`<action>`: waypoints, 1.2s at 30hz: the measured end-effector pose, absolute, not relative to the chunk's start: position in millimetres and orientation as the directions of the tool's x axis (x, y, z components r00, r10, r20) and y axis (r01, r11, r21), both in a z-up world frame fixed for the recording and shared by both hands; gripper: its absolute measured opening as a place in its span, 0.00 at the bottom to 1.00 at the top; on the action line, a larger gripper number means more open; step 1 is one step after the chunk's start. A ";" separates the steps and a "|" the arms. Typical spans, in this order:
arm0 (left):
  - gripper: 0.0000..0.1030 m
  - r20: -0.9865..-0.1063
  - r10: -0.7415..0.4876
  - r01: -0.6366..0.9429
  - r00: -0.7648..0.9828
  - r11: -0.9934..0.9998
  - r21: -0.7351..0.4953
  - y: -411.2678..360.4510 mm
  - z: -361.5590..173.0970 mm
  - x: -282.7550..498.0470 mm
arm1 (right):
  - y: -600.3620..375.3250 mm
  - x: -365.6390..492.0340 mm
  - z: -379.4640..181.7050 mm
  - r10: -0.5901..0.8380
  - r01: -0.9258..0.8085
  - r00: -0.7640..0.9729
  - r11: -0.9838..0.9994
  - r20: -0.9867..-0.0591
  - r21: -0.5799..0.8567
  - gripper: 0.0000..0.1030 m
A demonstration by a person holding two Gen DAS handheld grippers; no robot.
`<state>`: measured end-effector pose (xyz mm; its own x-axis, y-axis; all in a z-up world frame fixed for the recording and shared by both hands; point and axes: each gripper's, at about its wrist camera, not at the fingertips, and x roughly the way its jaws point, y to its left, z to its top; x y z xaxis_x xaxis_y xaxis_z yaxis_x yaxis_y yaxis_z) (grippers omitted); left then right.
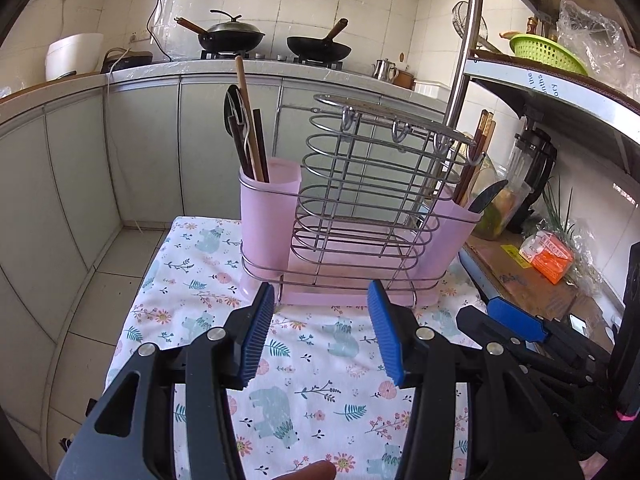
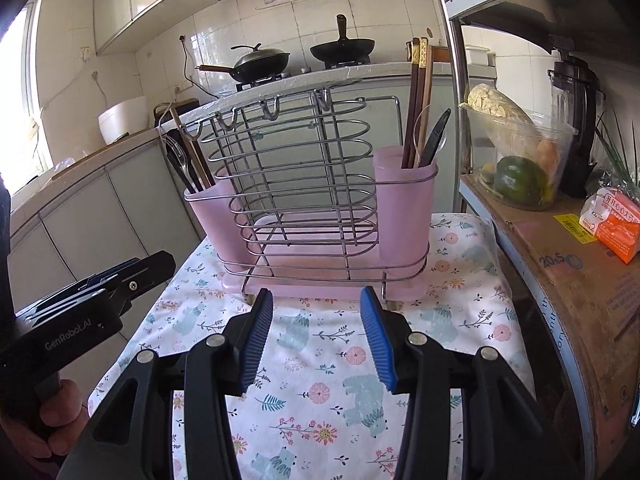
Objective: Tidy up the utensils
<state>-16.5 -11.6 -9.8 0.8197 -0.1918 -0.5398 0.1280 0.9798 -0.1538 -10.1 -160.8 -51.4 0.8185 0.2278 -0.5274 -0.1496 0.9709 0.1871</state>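
Observation:
A wire utensil rack (image 1: pixel 360 200) (image 2: pixel 304 184) stands on a floral cloth, with a pink cup at each end. In the left wrist view the left cup (image 1: pixel 268 208) holds chopsticks and a dark spoon (image 1: pixel 234 112). The right cup (image 1: pixel 452 232) holds chopsticks (image 1: pixel 482 136) and a black spoon (image 1: pixel 486 196). In the right wrist view, chopsticks (image 2: pixel 418 100) and a black spoon (image 2: pixel 436 136) rise from the right cup (image 2: pixel 404 204). My left gripper (image 1: pixel 322 292) is open just short of the rack's base, with nothing between its blue pads. My right gripper (image 2: pixel 317 296) is likewise open there and holds nothing.
The floral cloth (image 2: pixel 332 364) covers a small table; tiled floor (image 1: pixel 104 292) drops away on its left. A shelf (image 2: pixel 560 264) on the right carries cardboard, an orange packet (image 2: pixel 612 228), a clear tub of vegetables (image 2: pixel 516 160) and a blender. A steel pole (image 2: pixel 460 100) stands beside the rack.

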 end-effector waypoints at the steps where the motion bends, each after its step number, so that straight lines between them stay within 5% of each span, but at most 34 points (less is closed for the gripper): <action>1: 0.48 -0.543 -0.192 0.128 0.817 0.980 -0.154 -11.3 -10.7 -16.4 | -160.4 -9.4 -51.8 0.227 -0.148 0.816 0.971 -0.532 0.186 0.44; 36: 0.48 -0.563 -0.187 0.119 0.805 0.981 -0.156 -10.8 -19.6 -13.3 | -160.4 -7.0 -54.9 0.211 -0.126 0.811 0.974 -0.545 0.189 0.44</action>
